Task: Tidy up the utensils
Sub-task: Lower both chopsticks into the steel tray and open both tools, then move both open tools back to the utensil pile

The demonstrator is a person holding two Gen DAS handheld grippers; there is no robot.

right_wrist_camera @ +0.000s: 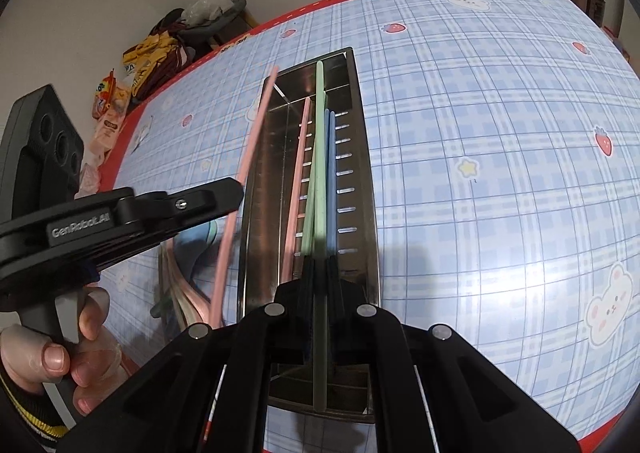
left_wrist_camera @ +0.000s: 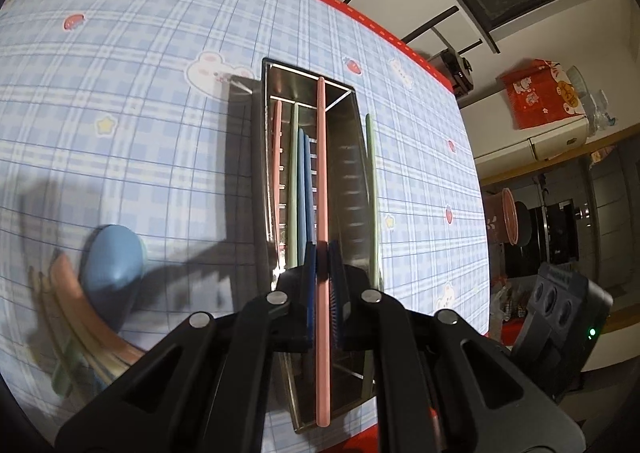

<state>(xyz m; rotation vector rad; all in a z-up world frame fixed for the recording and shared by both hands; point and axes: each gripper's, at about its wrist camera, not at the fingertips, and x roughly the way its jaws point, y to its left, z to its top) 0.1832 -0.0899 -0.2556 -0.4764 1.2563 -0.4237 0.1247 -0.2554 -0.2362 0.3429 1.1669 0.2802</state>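
The left gripper [left_wrist_camera: 322, 253] has its jaws clamped on a pink chopstick [left_wrist_camera: 322, 189], held above a stainless steel utensil tray [left_wrist_camera: 352, 141] that stands on the desk [left_wrist_camera: 120, 93] with its blue plaid cover. The right gripper [right_wrist_camera: 320, 265] has its jaws closed on a green chopstick [right_wrist_camera: 319, 157], which lies lengthwise over the same tray [right_wrist_camera: 360, 157]. Inside the tray a pink chopstick [left_wrist_camera: 277, 157], a green one [left_wrist_camera: 294, 189] and two blue ones [left_wrist_camera: 309, 189] rest on the slotted floor. Only the left wrist view shows a blue spoon [left_wrist_camera: 114, 265] and blurred utensil handles on the desk to the tray's left. Only the right wrist view shows the person's hand [right_wrist_camera: 52, 357] gripping the left gripper's handle, and snack packets [right_wrist_camera: 116, 101] beyond the desk edge.
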